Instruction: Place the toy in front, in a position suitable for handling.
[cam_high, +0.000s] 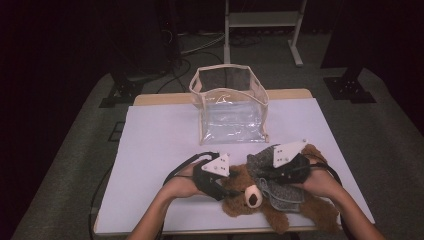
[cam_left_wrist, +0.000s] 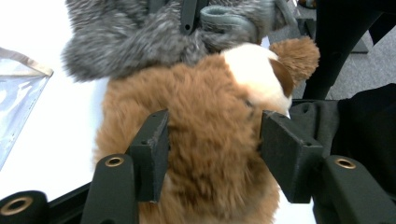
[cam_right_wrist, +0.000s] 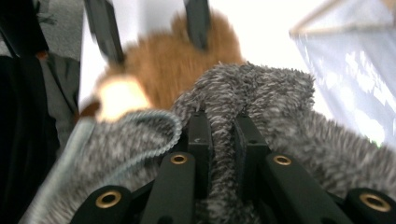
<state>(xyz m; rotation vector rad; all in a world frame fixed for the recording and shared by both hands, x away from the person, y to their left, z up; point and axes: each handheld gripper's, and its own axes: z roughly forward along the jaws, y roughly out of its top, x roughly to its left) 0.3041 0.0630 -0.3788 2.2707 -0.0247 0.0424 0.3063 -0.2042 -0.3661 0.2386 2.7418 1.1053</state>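
Note:
A brown teddy bear (cam_high: 235, 204) lies near the front edge of the white-covered table (cam_high: 160, 145), its pale snout facing up. My left gripper (cam_high: 228, 191) comes in from the left. In the left gripper view its pads (cam_left_wrist: 150, 154) press into the bear's (cam_left_wrist: 205, 107) fur from both sides, so it is shut on the bear. A grey fuzzy knit garment (cam_high: 260, 162) lies over the bear's upper part. My right gripper (cam_right_wrist: 223, 135) is shut on a fold of this garment (cam_right_wrist: 280, 93), with the bear (cam_right_wrist: 163, 60) just beyond it.
A clear plastic bag (cam_high: 230, 107) with a beige rim stands open at the back middle of the table. A metal stand (cam_high: 262, 22) and cables are on the dark floor beyond. White table surface lies bare on the left and between the bag and the bear.

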